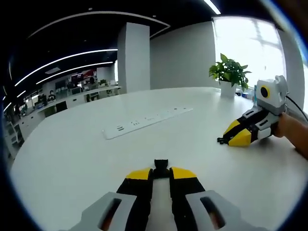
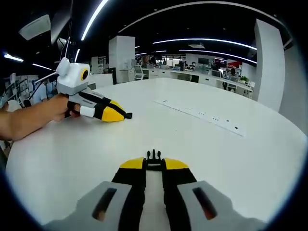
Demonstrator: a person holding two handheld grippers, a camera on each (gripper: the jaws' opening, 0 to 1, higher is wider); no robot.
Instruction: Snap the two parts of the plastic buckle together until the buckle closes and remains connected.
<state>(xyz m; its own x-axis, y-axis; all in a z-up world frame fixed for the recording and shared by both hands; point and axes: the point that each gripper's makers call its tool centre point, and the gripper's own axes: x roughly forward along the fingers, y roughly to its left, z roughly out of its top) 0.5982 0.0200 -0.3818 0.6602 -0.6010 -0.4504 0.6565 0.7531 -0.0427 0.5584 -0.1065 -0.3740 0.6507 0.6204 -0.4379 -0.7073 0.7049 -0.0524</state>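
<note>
In the left gripper view my left gripper is shut on a black buckle part that juts out just past its yellow tips, low over the white table. My right gripper lies at the right of that view, held by a hand. In the right gripper view my right gripper is shut on the other black buckle part, whose prongs point forward. The left gripper rests at the left of this view, a small black piece at its tips. The two parts are far apart.
A long white power strip lies across the middle of the table. A potted green plant stands at the far edge by a bright window. Office desks and monitors fill the background beyond the table.
</note>
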